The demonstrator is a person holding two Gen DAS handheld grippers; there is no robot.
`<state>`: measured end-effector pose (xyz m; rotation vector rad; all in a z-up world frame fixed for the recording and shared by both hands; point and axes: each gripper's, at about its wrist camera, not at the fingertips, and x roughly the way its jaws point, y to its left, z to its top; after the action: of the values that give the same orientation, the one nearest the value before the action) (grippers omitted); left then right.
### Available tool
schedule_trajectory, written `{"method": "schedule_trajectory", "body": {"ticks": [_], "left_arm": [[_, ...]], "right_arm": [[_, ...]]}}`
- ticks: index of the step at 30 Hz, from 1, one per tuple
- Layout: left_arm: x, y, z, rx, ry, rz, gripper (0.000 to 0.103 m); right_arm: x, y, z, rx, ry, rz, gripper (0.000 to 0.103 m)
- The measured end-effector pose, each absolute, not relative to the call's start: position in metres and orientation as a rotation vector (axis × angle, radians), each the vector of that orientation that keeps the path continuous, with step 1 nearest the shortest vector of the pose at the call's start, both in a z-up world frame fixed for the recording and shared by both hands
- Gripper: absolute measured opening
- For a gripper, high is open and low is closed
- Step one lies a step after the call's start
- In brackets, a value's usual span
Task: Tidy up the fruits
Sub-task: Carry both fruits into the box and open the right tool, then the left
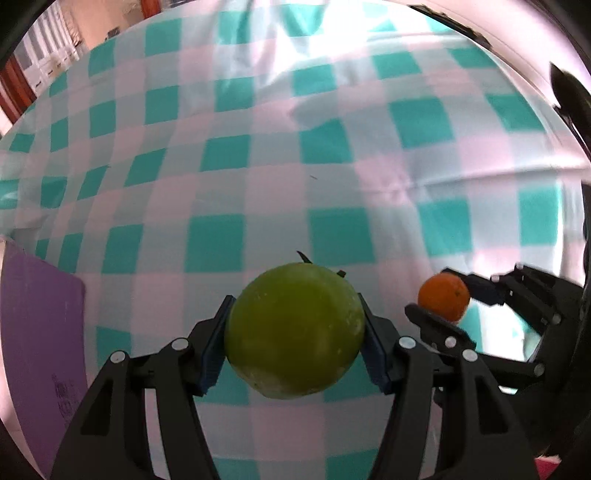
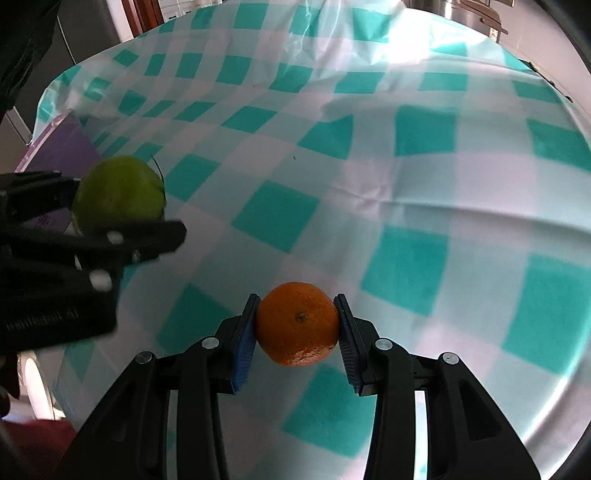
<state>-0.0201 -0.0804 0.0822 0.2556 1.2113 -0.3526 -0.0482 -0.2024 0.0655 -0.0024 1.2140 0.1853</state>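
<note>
At the bottom centre of the left wrist view, the left gripper (image 1: 294, 334) is seen clamped on a large green fruit (image 1: 294, 330), its blue pads (image 1: 211, 350) pressed against both sides. A short dark stem is visible at the fruit's top. The fruit is held in the air above a tablecloth (image 1: 258, 155) checked in teal, white and pale pink.

At the bottom centre of the right wrist view, the right gripper (image 2: 297, 326) is seen closed on a small orange (image 2: 297, 323), with a blue pad (image 2: 243, 347) touching each side and the stem scar turned toward the camera.

Each tool is also caught by the other camera. In the left wrist view, the right gripper and its orange are found at the lower right; in the right wrist view, the left gripper and the green fruit are found at the left edge, blurred.

Farther out, a purple board (image 1: 37, 332) is seen lying at the lower left of the left wrist view, at the cloth's edge. Beyond it, the wrinkled cloth fills the frame. At the upper right of the right wrist view, a metal pot (image 2: 461, 14) is partly shown.
</note>
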Motion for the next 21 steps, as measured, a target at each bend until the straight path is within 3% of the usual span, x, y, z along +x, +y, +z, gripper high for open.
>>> {"method": "schedule_trajectory", "body": {"ticks": [21], "left_arm": [[-0.078, -0.121, 0.090, 0.349, 1.109, -0.441, 0.062]], "right_arm": [[-0.122, -0.250, 0.082, 0.085, 1.201, 0.180, 0.040]]}}
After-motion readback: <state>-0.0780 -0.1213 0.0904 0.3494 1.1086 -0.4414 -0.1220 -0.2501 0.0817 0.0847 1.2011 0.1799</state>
